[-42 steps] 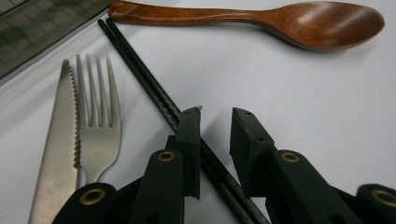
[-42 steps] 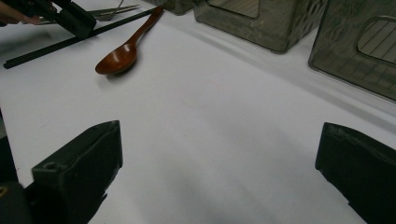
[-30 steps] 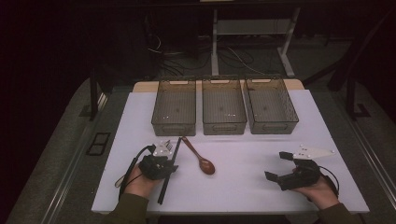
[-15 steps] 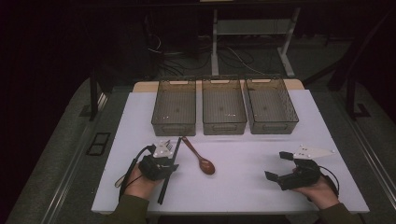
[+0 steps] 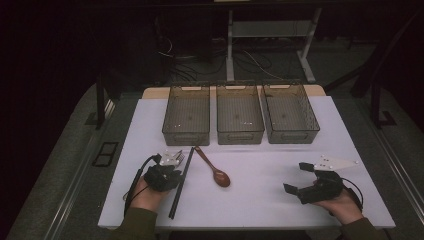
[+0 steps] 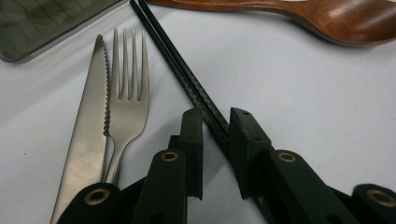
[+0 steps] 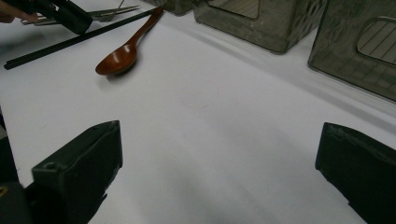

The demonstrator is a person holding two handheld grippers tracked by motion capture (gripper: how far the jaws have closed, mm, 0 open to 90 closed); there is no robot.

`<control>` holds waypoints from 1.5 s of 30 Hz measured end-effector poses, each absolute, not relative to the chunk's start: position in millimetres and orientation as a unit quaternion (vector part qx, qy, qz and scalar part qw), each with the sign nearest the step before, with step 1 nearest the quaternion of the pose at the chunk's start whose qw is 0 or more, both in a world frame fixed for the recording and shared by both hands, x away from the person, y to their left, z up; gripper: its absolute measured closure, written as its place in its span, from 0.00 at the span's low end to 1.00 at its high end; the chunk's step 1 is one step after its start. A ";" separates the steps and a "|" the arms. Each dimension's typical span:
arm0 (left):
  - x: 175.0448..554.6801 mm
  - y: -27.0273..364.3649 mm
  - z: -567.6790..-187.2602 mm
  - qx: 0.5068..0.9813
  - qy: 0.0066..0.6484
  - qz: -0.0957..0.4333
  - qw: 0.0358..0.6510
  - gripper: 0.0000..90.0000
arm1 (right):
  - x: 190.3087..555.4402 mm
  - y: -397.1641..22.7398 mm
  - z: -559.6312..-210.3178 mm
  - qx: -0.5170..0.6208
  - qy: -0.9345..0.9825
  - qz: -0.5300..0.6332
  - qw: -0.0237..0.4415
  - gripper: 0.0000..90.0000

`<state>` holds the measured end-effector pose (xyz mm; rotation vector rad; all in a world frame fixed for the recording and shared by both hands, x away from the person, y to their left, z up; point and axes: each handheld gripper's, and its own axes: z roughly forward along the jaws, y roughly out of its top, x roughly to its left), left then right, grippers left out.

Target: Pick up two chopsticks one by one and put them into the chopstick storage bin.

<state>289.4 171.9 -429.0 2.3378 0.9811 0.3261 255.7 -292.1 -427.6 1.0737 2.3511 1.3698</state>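
My left gripper (image 5: 180, 169) (image 6: 215, 123) points down at the table with a pair of black chopsticks (image 5: 174, 201) (image 6: 173, 56) between its jaws. The jaws have just been closing and stand narrow around the chopsticks, which still lie flat on the white table (image 5: 260, 200). A steel knife (image 6: 91, 116) and fork (image 6: 128, 93) lie just left of the jaws. A wooden spoon (image 5: 215, 171) (image 6: 327, 14) (image 7: 123, 53) lies to the right of the chopsticks (image 7: 70, 42). My right gripper (image 5: 297, 177) (image 7: 219, 135) rests at the table's right, wide open with nothing between its jaws.
Three see-through grey bins (image 5: 186, 134) (image 5: 240, 136) (image 5: 292, 135) stand in a row at the back of the table. The table's front edge runs just behind both hands. Dark floor, cables and a desk frame lie beyond the bins.
The left gripper has shifted very slightly over the chopsticks. The right gripper, the spoon and the other cutlery lie as before.
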 end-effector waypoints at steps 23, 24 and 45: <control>287.2 170.9 -432.5 0.874 0.380 0.101 0.286 0.83 | 255.9 -291.9 -427.8 0.364 0.799 0.466 0.108 0.01; 287.2 170.9 -432.4 0.875 0.378 0.103 0.284 0.84 | 255.8 -291.9 -427.8 0.364 0.799 0.466 0.108 0.01; 287.8 186.4 -428.1 0.893 0.355 0.111 0.253 0.89 | 255.0 -292.4 -427.2 0.365 0.799 0.466 0.107 0.01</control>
